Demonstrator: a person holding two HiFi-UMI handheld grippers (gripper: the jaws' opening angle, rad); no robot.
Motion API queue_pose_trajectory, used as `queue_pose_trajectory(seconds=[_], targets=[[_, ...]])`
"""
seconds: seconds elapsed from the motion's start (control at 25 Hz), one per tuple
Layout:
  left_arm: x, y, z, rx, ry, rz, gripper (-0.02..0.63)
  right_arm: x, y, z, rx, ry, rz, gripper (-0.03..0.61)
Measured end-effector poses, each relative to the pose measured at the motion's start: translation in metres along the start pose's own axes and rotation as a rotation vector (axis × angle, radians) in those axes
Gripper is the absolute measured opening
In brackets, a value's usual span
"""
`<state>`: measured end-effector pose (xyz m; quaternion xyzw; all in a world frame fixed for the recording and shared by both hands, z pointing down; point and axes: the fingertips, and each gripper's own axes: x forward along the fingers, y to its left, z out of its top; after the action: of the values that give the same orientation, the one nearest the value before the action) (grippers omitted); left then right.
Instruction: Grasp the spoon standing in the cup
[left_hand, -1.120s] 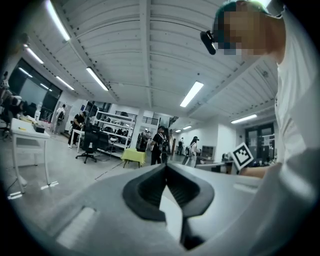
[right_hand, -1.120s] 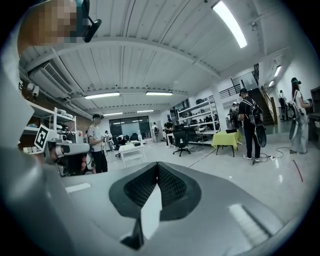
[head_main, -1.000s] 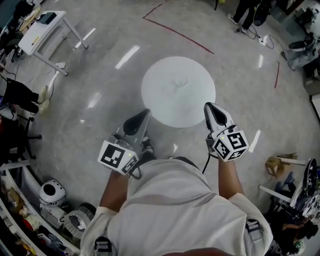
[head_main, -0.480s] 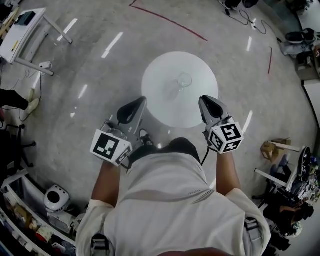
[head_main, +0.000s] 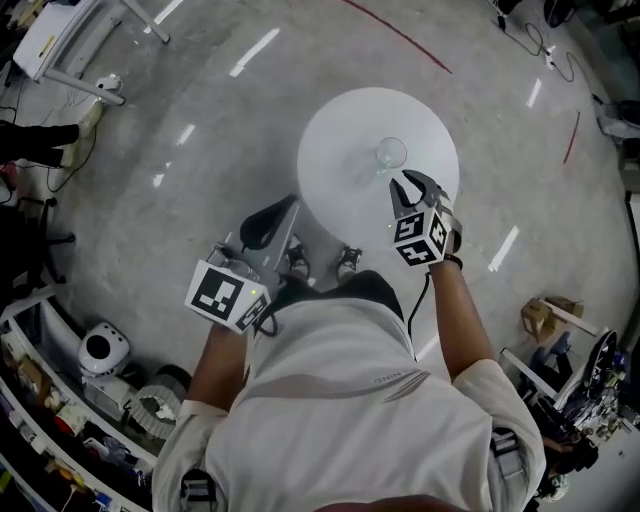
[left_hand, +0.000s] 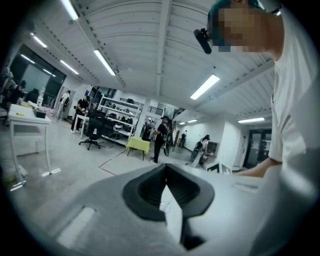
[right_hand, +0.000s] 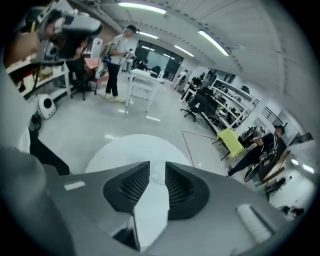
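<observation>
Seen from the head view, a round white table (head_main: 335, 125) stands on a glossy grey floor (head_main: 180, 130). A clear glass cup (head_main: 390, 153) sits near the table's centre. The spoon in it is too faint to make out.

The right gripper (head_main: 407, 182) hangs over the table's 5 o'clock edge, and the cup is at its 12 o'clock, just beyond its tips. In the right gripper view, the right gripper (right_hand: 157, 169) has its fingers (right_hand: 134, 184) a narrow gap apart, holding nothing, with the table top showing beyond.

The left gripper (head_main: 272, 220) is off the table at its 8 o'clock, over the floor and well apart from the cup. In the left gripper view, its tips (left_hand: 165, 170) meet, empty.
</observation>
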<state>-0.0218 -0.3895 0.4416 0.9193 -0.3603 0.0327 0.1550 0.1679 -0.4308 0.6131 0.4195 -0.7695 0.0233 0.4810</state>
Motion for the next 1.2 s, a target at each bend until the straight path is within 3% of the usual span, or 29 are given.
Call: queue_pose_trajectory(seconds=[0.12,0.48,0.76,0.88,1.2], targets=[[-0.001,0.003,-0.006,-0.013,0.003,0.048,0.000,0.038,0.008,-0.017,-0.092,0.057,0.015,0.101],[-0.026,0.025,-0.019,-0.056,0.011,0.151,0.000,0.101,0.025,-0.036,-0.208,0.175,0.046,0.087],[-0.025,0.033,-0.017,-0.023,0.009,0.161,0.000,0.120,0.025,-0.041,-0.195,0.206,0.046,0.059],[-0.030,0.039,-0.017,-0.023,0.011,0.173,0.000,0.122,0.024,-0.038,-0.181,0.204,0.041,0.014],[-0.028,0.033,-0.005,-0.007,-0.001,0.144,0.000,0.088,0.007,-0.022,-0.065,0.130,0.011,0.012]])
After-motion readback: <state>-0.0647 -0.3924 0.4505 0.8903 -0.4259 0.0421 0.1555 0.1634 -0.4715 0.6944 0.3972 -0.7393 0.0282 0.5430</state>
